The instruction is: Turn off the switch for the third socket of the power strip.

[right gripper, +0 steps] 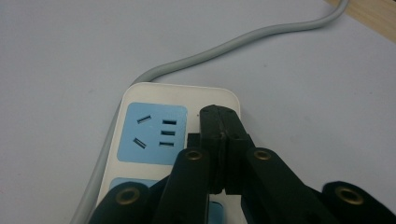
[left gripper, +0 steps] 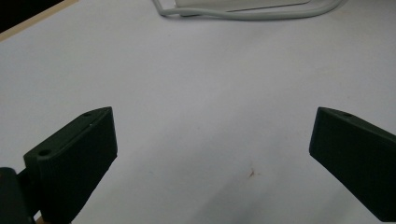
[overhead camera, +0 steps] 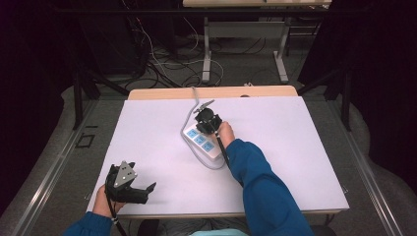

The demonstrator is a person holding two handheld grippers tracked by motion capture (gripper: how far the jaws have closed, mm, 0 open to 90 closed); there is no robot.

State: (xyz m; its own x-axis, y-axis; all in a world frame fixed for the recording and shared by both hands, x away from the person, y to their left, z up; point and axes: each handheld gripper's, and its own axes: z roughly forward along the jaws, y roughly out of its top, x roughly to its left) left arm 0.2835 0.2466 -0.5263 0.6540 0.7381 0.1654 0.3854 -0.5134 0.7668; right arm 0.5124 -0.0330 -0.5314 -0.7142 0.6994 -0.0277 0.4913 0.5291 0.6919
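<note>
Plastic on a matt sheet

The power strip [right gripper: 180, 135] looks smooth, glossy white plastic; the tabletop [overhead camera: 147, 137] is matt, with bare wood along its far edge.

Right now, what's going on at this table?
A person in blue sleeves works a white power strip with light-blue socket panels on the white table. The right gripper, fingers shut, rests its tip on the strip's far end beside a socket, possibly at a switch. The left gripper sits open near the table's front edge, holding nothing.

Right gripper [right gripper: 223, 116] hides the power strip's [right gripper: 154, 135] switch.
</note>
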